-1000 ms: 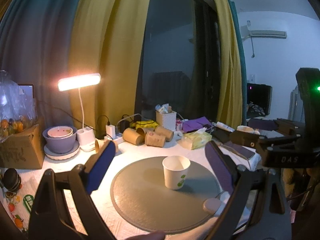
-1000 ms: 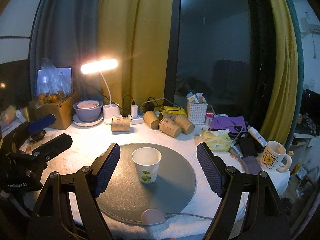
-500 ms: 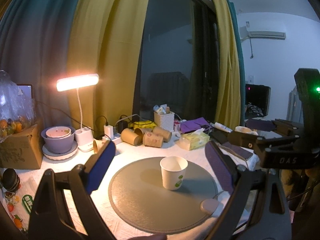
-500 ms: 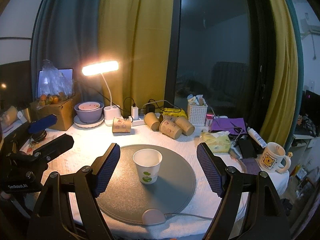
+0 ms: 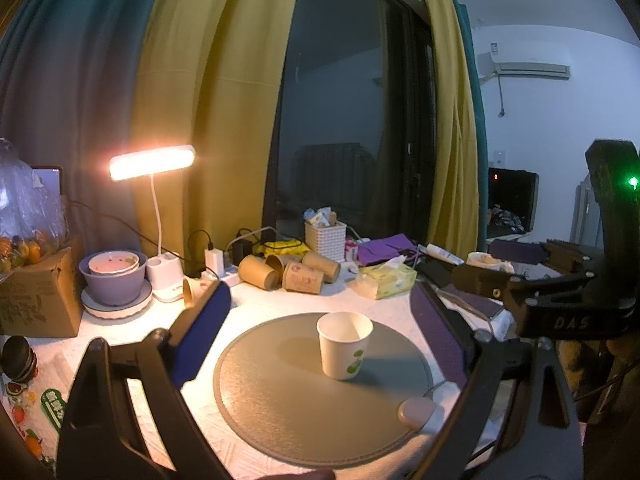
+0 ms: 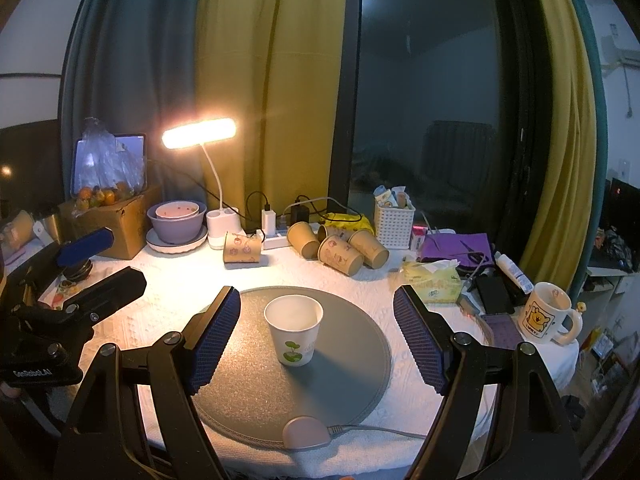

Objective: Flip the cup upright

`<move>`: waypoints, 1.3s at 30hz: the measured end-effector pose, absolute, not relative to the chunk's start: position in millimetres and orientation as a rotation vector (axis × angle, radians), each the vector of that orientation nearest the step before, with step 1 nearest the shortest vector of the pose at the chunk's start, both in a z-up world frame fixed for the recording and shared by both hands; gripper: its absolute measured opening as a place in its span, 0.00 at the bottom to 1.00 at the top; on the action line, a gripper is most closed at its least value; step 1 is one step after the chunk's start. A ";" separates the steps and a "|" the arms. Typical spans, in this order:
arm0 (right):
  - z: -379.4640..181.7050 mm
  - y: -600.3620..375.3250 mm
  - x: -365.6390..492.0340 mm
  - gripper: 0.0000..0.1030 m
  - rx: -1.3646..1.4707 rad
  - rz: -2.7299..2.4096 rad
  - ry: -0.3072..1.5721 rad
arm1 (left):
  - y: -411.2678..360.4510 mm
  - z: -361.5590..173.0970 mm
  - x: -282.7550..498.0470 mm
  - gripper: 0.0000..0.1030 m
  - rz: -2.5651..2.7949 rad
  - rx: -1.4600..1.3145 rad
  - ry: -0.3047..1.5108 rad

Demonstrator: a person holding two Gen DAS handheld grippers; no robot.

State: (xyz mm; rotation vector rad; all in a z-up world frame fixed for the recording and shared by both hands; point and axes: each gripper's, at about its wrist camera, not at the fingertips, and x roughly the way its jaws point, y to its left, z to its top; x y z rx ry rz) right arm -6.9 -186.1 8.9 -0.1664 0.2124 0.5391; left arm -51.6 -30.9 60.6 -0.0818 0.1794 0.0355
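Observation:
A white paper cup with a green leaf print stands upright, mouth up, on a round grey mat; it also shows in the right wrist view on the same mat. My left gripper is open and empty, held back from the cup. My right gripper is open and empty too, with the cup between and beyond its blue pads. Each gripper shows at the edge of the other's view.
Several brown paper cups lie on their sides at the back, next to a lit desk lamp, a purple bowl, a white basket and a tissue pack. A mug stands at the right edge.
Both grippers have drawn back a little and risen slightly; the cup stays upright in the same place on the mat.

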 end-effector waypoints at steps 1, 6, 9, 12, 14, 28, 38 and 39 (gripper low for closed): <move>9.0 -185.8 -6.8 0.79 -0.166 0.539 0.213 | -31.1 60.6 -51.6 0.89 0.035 -0.082 0.179; 8.6 -186.1 -6.4 0.79 -0.167 0.539 0.213 | -31.0 60.8 -51.3 0.89 0.035 -0.083 0.179; 8.6 -186.2 -6.3 0.79 -0.167 0.539 0.214 | -30.9 60.8 -51.2 0.89 0.034 -0.084 0.180; 8.7 -186.4 -6.8 0.79 -0.167 0.539 0.213 | -30.9 60.9 -51.1 0.89 0.032 -0.084 0.179; 8.8 -186.1 -5.8 0.79 -0.167 0.540 0.214 | -31.4 60.8 -51.1 0.89 0.032 -0.085 0.180; 7.9 -187.0 -5.9 0.79 -0.167 0.540 0.217 | -30.9 61.1 -51.1 0.89 0.030 -0.085 0.180; 8.6 -186.8 -4.9 0.79 -0.166 0.541 0.217 | -31.0 61.0 -50.9 0.89 0.028 -0.085 0.180; 8.4 -187.2 -5.6 0.79 -0.166 0.541 0.218 | -32.0 60.8 -50.9 0.89 0.028 -0.085 0.181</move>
